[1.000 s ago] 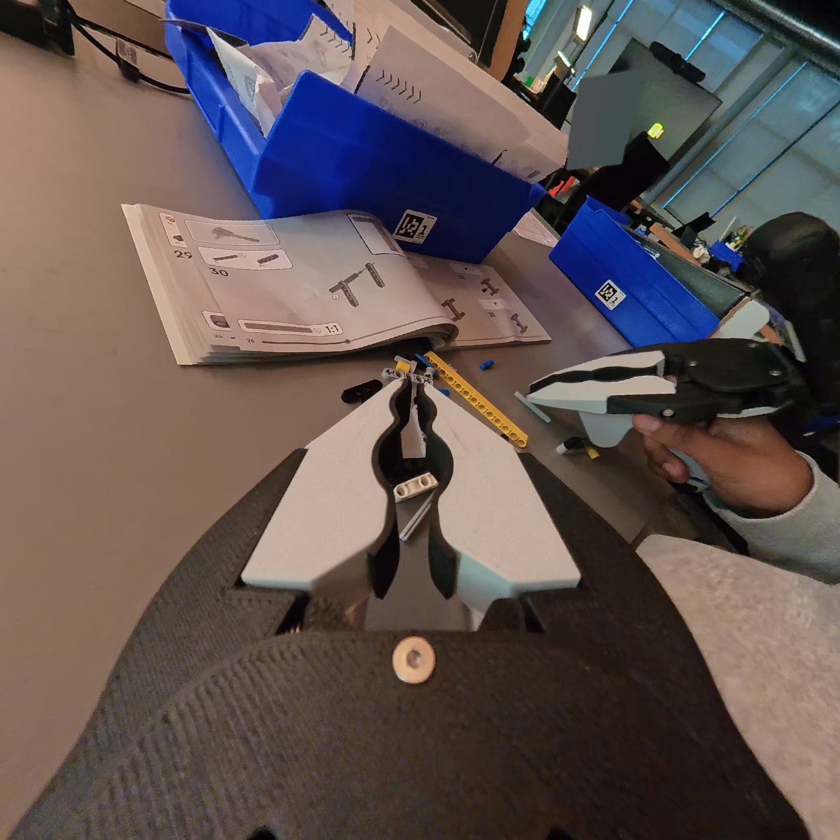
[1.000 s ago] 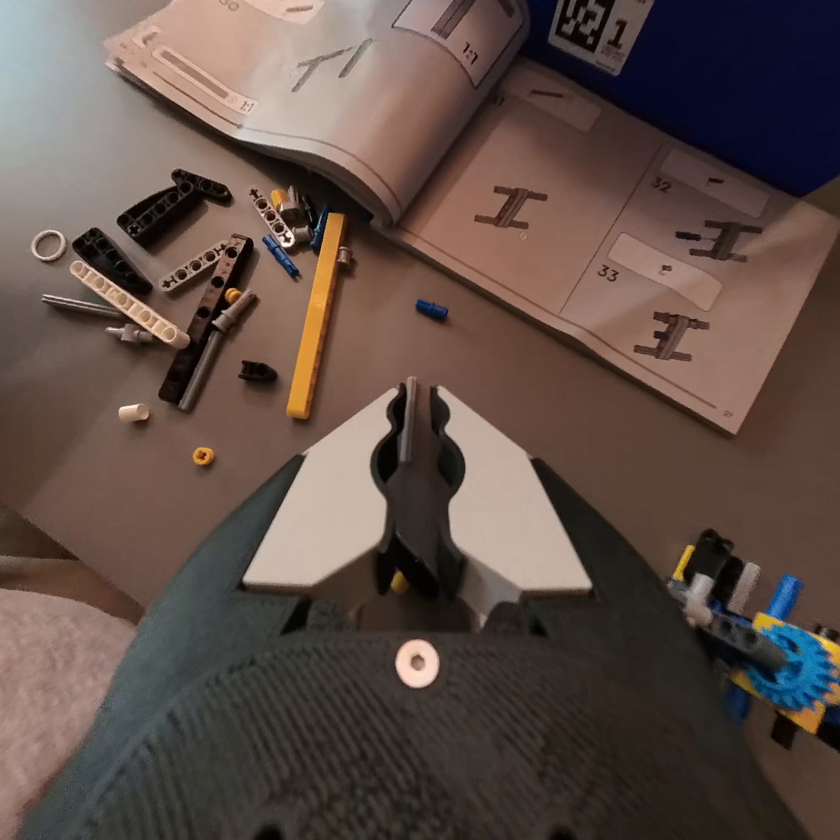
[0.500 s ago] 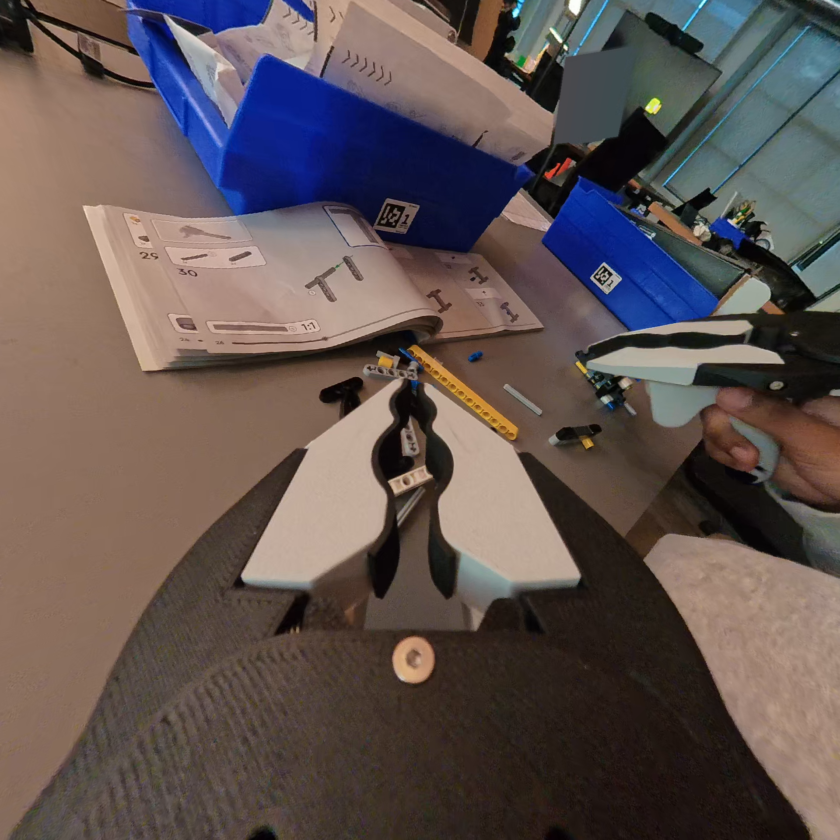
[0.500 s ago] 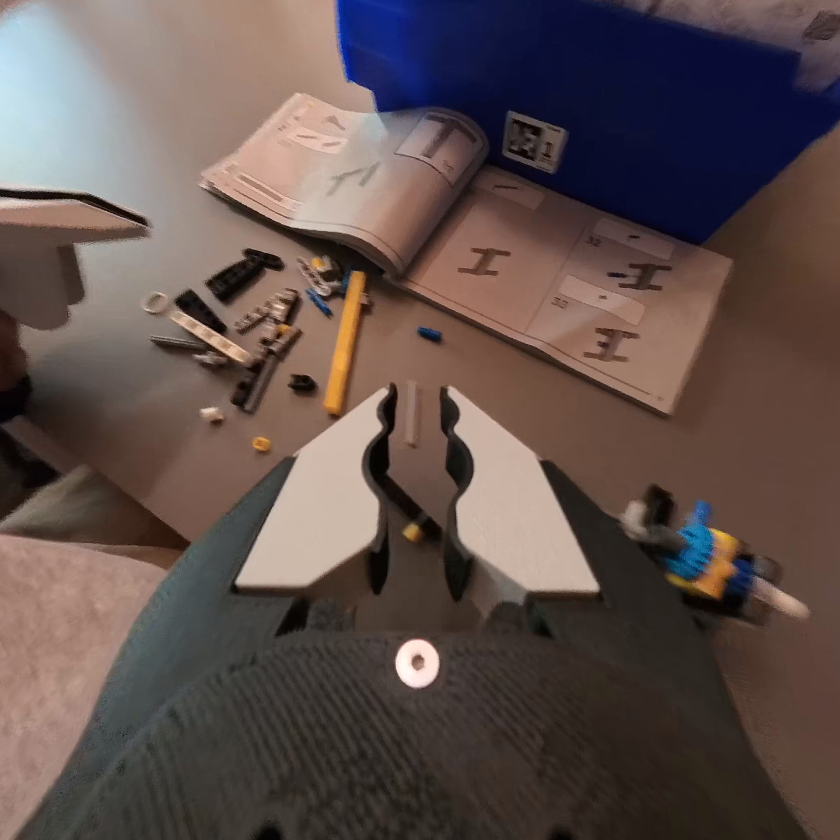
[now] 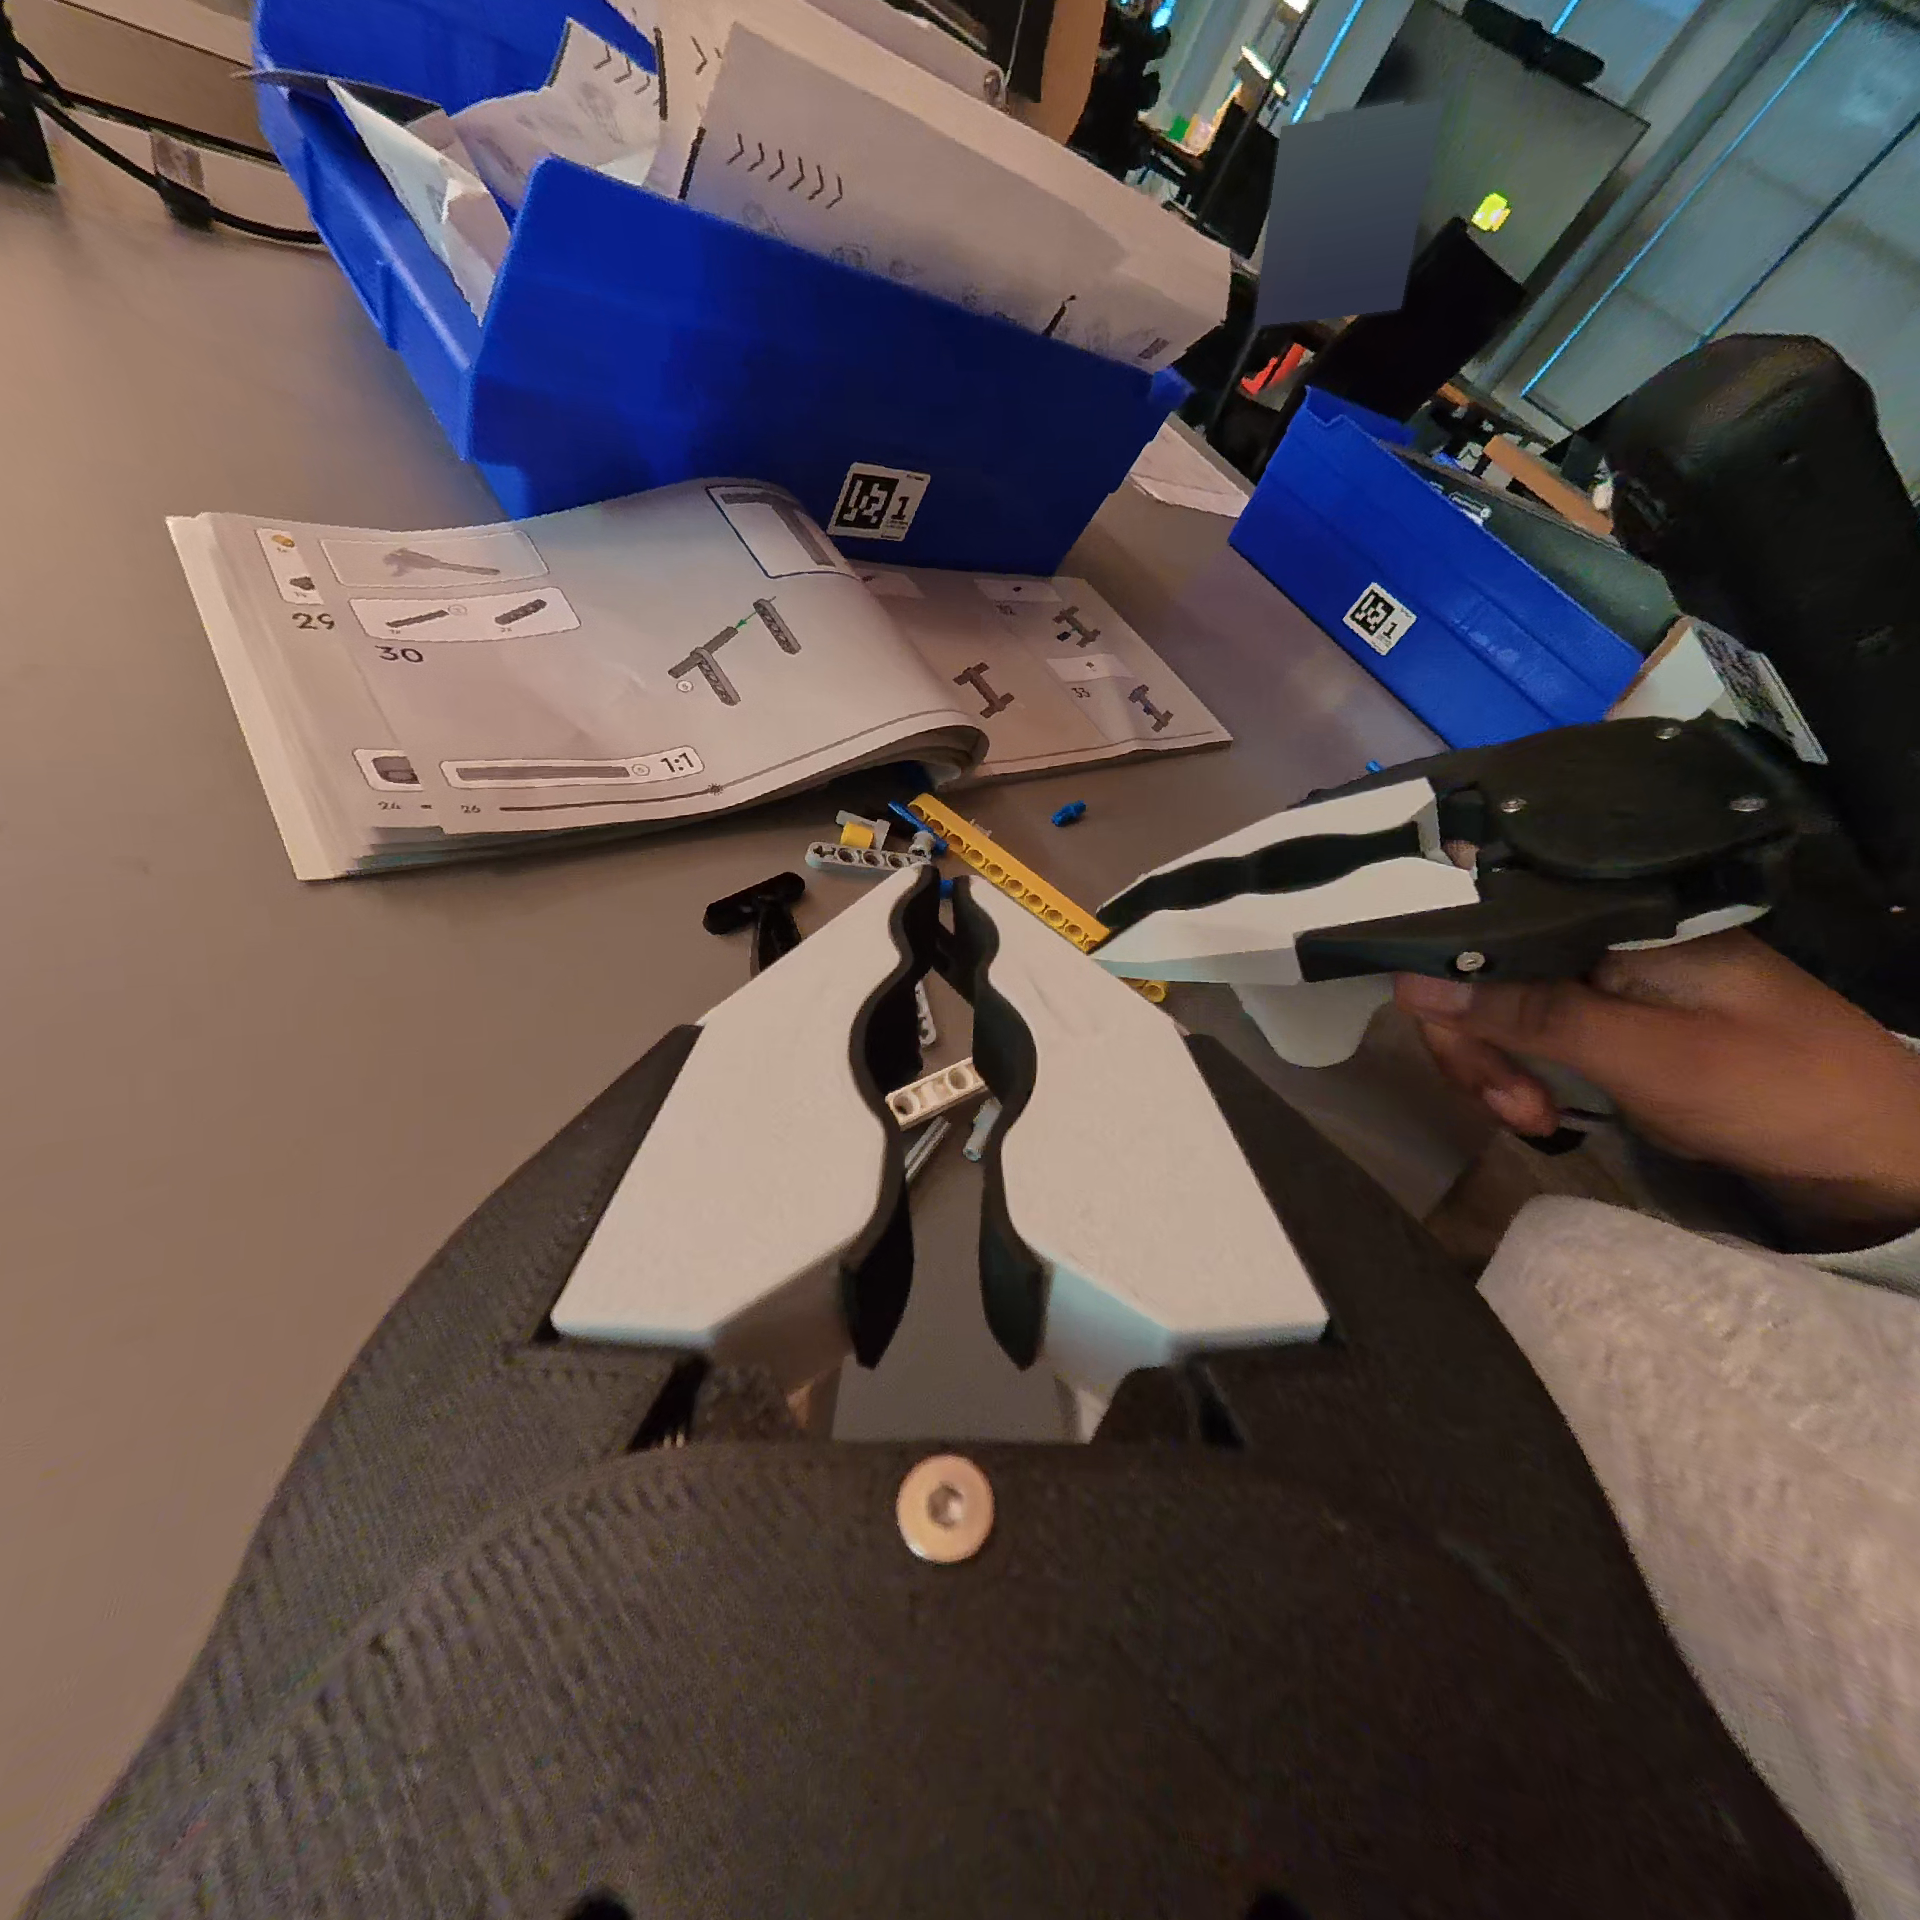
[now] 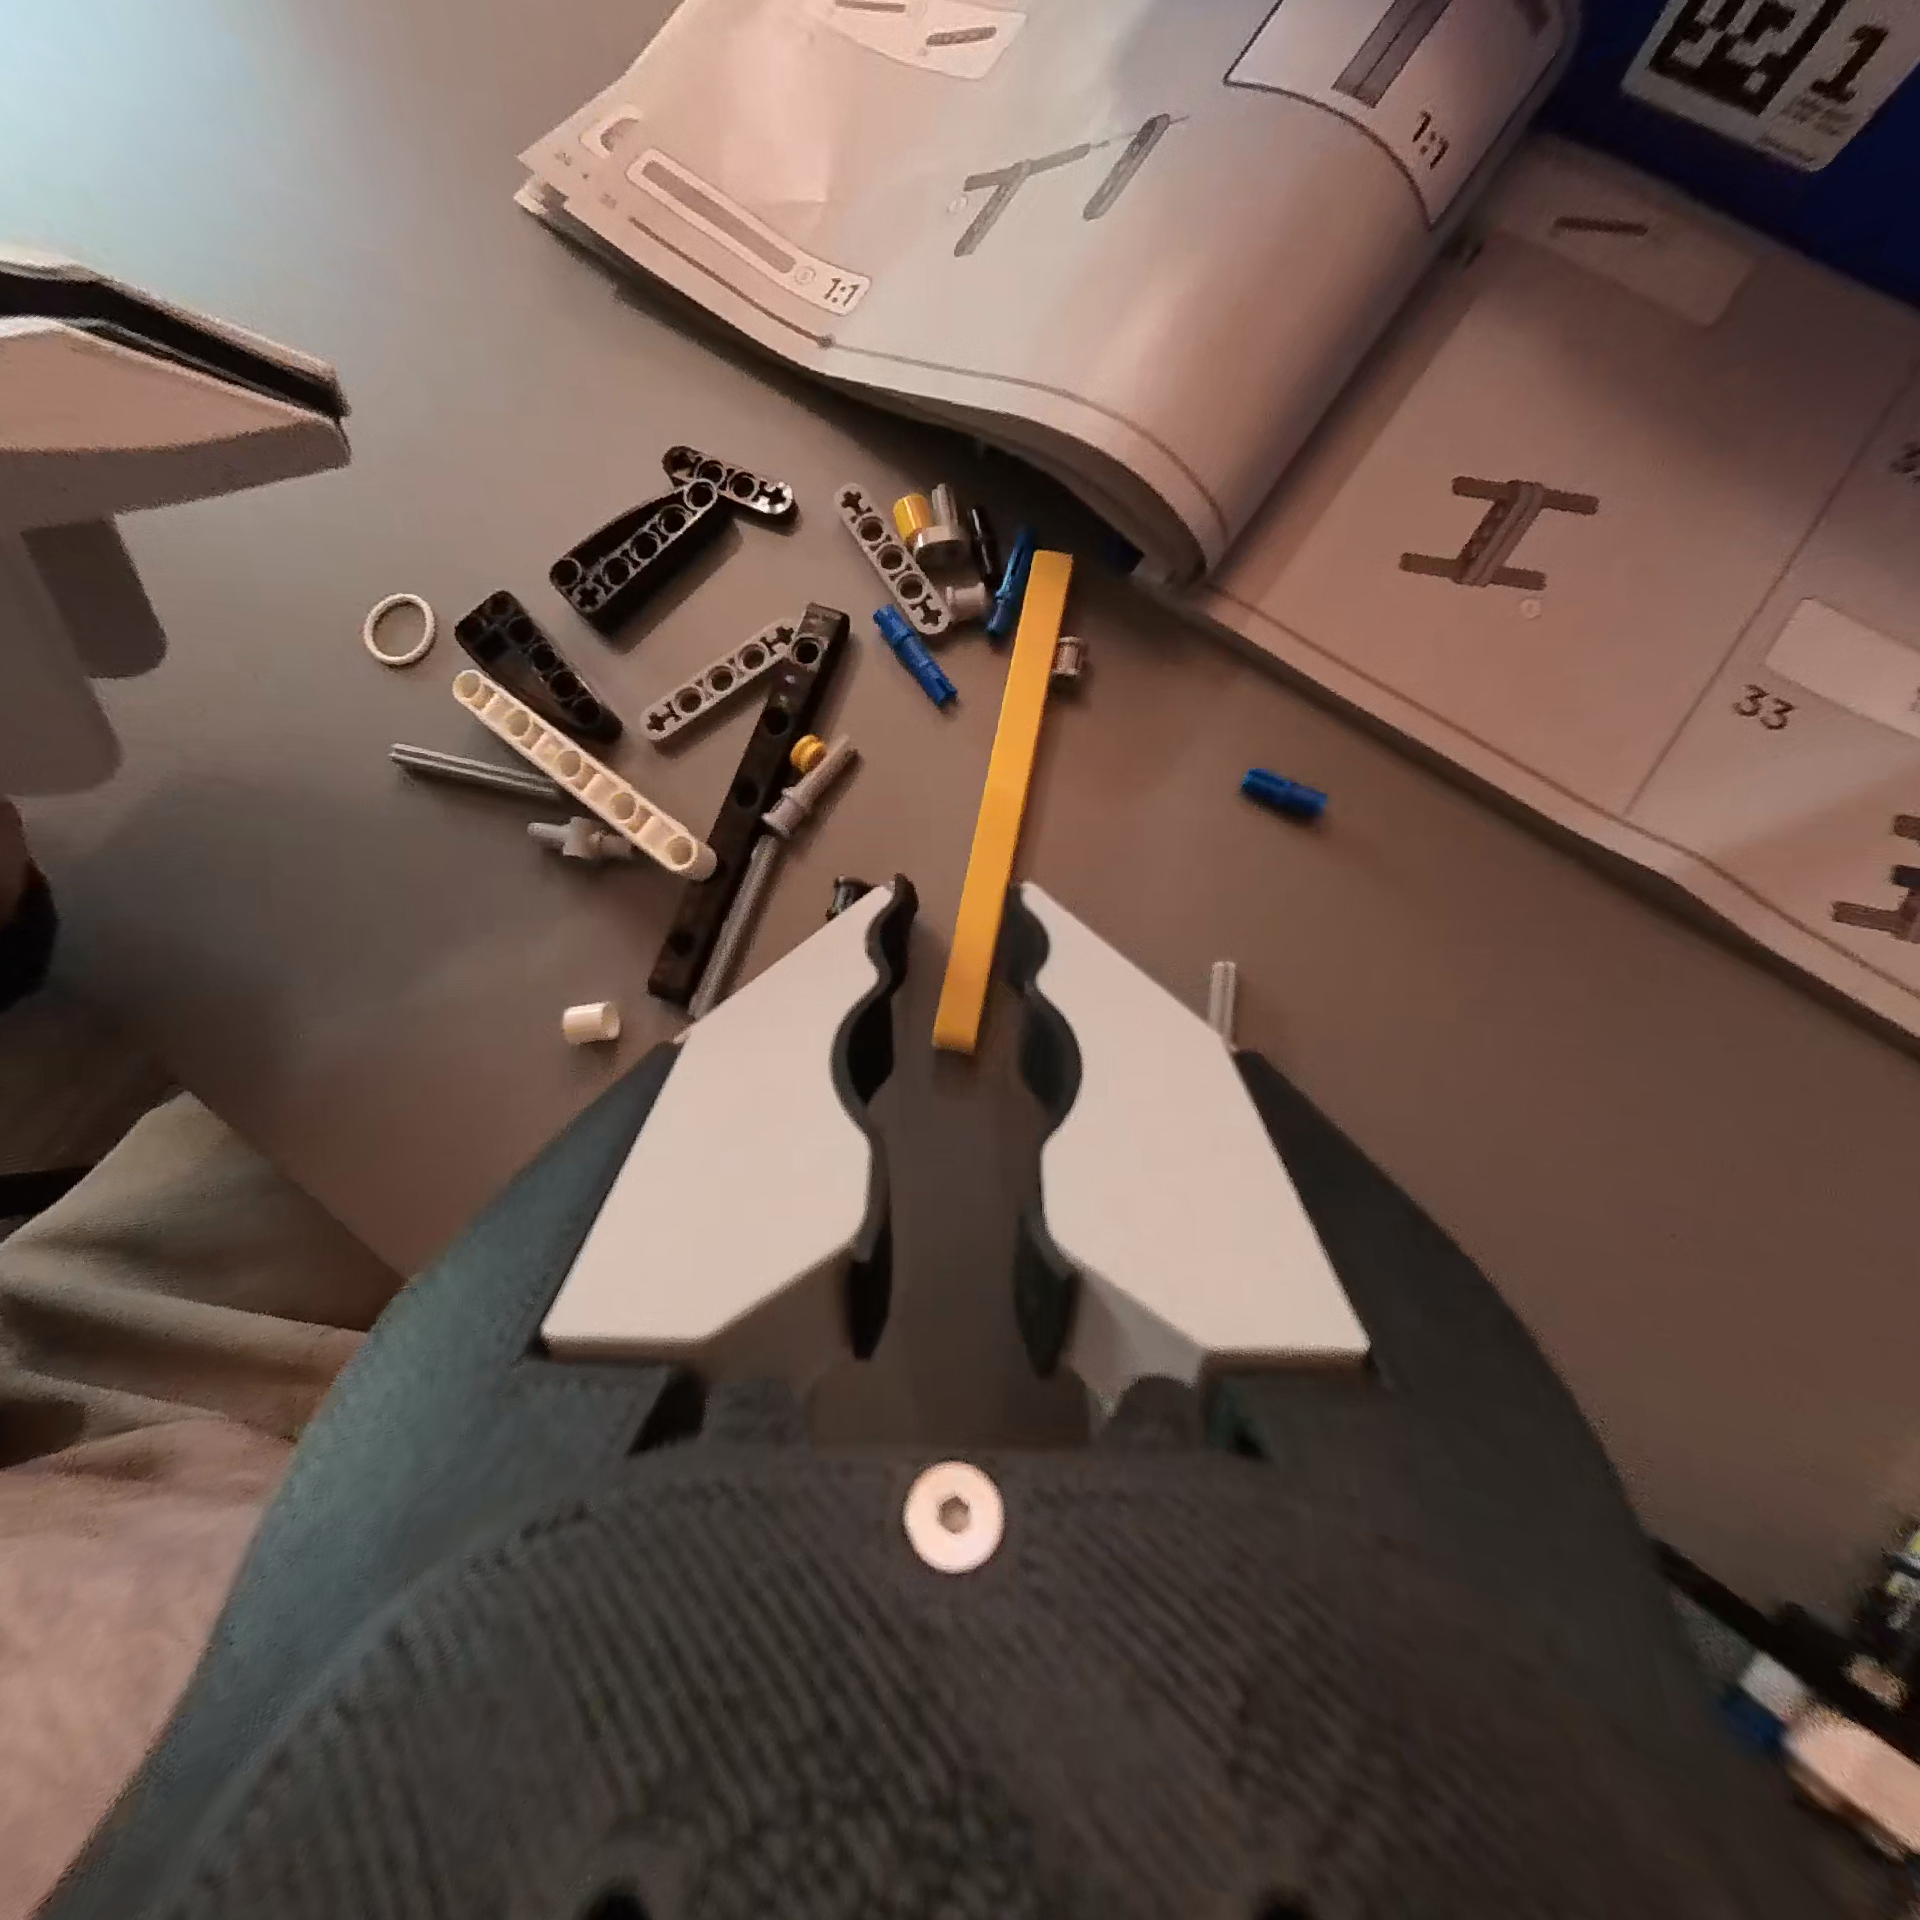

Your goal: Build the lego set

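My right gripper (image 6: pixel 961 904) is open and empty, low over the table, with the near end of a long yellow beam (image 6: pixel 1008 790) showing between its fingers. A thin grey axle (image 6: pixel 1223 1003) lies loose just right of it. My left gripper (image 5: pixel 940 883) is shut to a narrow slit and holds nothing; it hovers over the loose parts. A white beam (image 5: pixel 935 1091) shows through its jaws. The right gripper (image 5: pixel 1107 925) comes in from the right, beside the yellow beam (image 5: pixel 1013 878). The left gripper (image 6: pixel 312 405) shows at the left edge.
An open instruction booklet (image 6: pixel 1143 260) lies behind the parts, against a blue bin (image 5: pixel 790 384); a second blue bin (image 5: pixel 1434 613) stands farther right. Black beams (image 6: pixel 634 551), a white ring (image 6: pixel 400 629) and a blue pin (image 6: pixel 1283 795) lie scattered. A partial build (image 6: pixel 1849 1745) sits at the lower right. My hands' fingertips stand some 11 centimetres from each other. To reach the partial build (image 6: pixel 1849 1745) in a straight line is about 15 centimetres for my right fingers, about 25 centimetres for my left.
My right gripper, shut on the grey axle a second ago, has opened and let it go, lifted back, then moved down over the yellow beam. The left gripper has barely moved.
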A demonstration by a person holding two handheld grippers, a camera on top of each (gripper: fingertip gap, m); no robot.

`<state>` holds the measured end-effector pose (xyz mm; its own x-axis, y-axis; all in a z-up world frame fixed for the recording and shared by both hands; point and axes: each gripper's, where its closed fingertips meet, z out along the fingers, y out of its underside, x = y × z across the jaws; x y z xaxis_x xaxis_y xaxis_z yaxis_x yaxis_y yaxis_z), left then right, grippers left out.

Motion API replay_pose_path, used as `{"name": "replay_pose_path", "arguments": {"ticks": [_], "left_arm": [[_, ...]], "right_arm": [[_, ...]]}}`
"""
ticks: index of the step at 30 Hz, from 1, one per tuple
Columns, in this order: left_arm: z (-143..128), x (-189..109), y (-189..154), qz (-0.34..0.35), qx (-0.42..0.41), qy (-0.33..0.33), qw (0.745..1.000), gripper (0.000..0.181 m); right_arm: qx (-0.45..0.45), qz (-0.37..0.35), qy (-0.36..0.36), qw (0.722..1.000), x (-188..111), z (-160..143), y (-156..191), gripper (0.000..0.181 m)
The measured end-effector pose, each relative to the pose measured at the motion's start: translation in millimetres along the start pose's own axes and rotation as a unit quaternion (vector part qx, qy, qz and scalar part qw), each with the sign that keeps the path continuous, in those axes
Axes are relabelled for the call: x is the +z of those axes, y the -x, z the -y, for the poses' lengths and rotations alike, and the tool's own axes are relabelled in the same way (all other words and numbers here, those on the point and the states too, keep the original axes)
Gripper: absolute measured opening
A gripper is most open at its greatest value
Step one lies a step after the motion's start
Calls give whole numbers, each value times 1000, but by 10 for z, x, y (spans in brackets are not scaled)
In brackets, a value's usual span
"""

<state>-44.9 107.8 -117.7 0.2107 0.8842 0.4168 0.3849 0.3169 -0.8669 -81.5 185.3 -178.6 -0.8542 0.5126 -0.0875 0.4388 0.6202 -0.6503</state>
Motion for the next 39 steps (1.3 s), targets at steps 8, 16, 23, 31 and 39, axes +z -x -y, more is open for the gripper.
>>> {"name": "replay_pose_path", "arguments": {"ticks": [8,16,23,31,39], "left_arm": [[23,-15,-50,-14,-9,-7,1000,2],[45,-35,-50,-16,-12,-13,1000,2],[50,-38,-40,-17,-16,-14,1000,2],[46,-33,-45,-23,-23,-14,999,3],[41,-42,-30,-17,-18,-12,1000,3]], "right_arm": [[10,7,-5,1000,26,6,149,10],[9,7,-18,1000,11,39,157,8],[35,-5,-53,998,-241,97,16,8],[89,27,-47,995,-262,-7,27,8],[38,18,-28,999,-129,-25,160,16]]}}
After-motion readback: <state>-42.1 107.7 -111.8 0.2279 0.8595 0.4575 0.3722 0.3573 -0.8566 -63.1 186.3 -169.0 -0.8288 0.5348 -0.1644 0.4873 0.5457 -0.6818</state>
